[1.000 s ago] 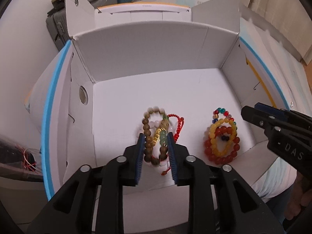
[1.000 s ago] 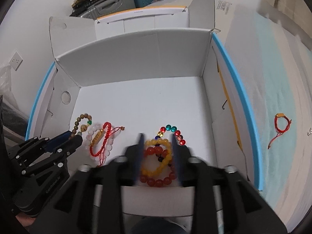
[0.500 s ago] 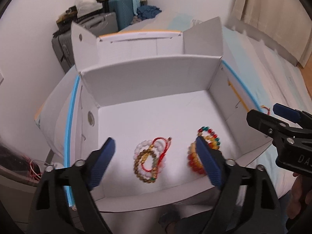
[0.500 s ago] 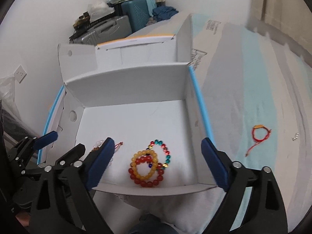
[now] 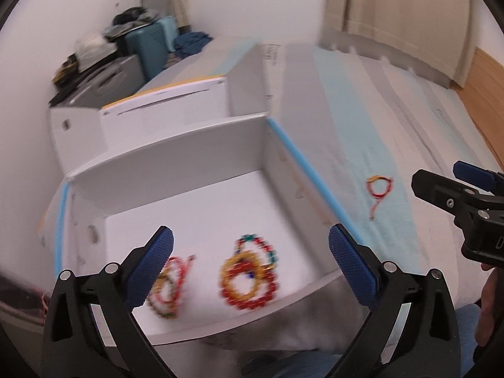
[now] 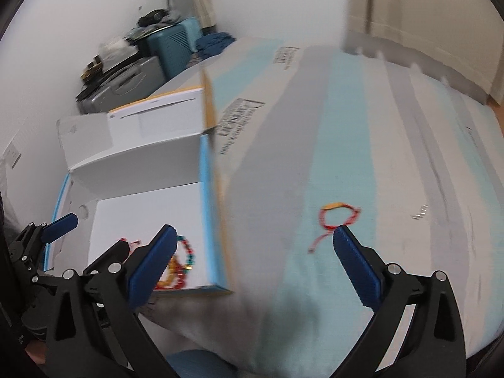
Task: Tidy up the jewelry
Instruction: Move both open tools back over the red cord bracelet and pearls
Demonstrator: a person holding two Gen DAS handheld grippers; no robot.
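Observation:
An open white cardboard box (image 5: 195,201) holds two piles of bead bracelets: a brown, white and red pile (image 5: 168,286) on the left and a red, yellow and green pile (image 5: 249,277) on the right. My left gripper (image 5: 252,267) is open and empty above the box's near edge. A red cord bracelet (image 6: 338,217) lies on the striped bed cover outside the box; it also shows in the left wrist view (image 5: 379,189). My right gripper (image 6: 255,264) is open and empty, raised near this bracelet. The box (image 6: 141,208) sits to its left.
The striped blue and grey bed cover (image 6: 362,145) spreads right of the box. A small silver item (image 6: 420,214) lies on it further right. Suitcases (image 5: 126,66) and clutter stand against the wall behind the box. The right gripper's body (image 5: 466,208) shows at the left view's right edge.
Both grippers went from shut on bracelet piles to open, leaving the piles in the box. Both have lifted back and swung right; the right one now faces the red cord bracelet.

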